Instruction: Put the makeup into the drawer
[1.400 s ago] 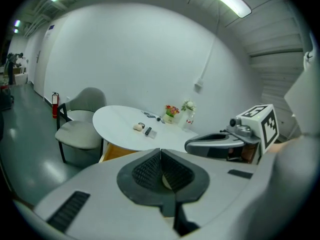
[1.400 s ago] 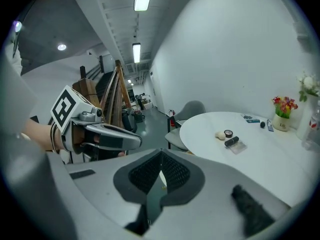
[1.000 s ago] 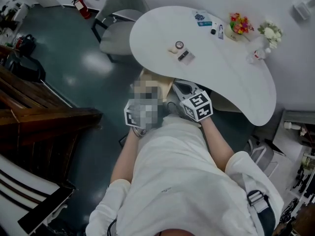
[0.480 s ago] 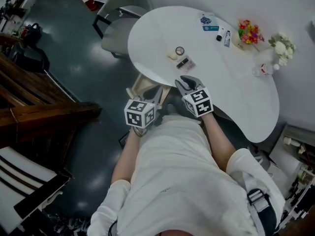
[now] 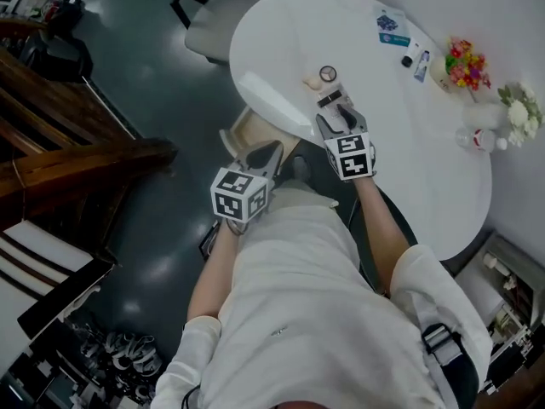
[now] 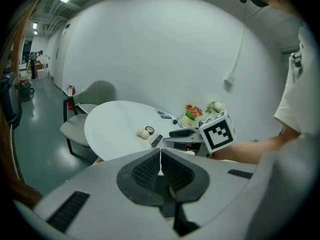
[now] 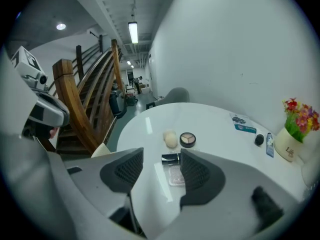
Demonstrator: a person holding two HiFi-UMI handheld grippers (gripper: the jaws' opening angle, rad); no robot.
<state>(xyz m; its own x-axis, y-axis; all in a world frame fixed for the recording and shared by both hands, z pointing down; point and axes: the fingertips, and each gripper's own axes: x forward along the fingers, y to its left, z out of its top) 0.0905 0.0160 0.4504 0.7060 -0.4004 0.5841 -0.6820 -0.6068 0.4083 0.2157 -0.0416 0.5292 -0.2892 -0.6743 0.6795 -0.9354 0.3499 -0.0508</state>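
I find the right gripper (image 5: 341, 119) over the white table (image 5: 400, 152), its jaws just opening, about half apart and gripping nothing. The makeup (black case (image 7: 170, 158), round compact (image 7: 187, 139), sponge (image 7: 171, 139)) lies on the table just ahead of it. The left gripper (image 6: 160, 160) is closed and empty, beside the open drawer (image 5: 249, 131).

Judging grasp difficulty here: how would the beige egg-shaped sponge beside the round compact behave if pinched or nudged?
The sponge looks rounded, so a nudge would probably roll it. It looks like matte foam: probably light, squashing when pinched. The compact close beside it might get bumped.
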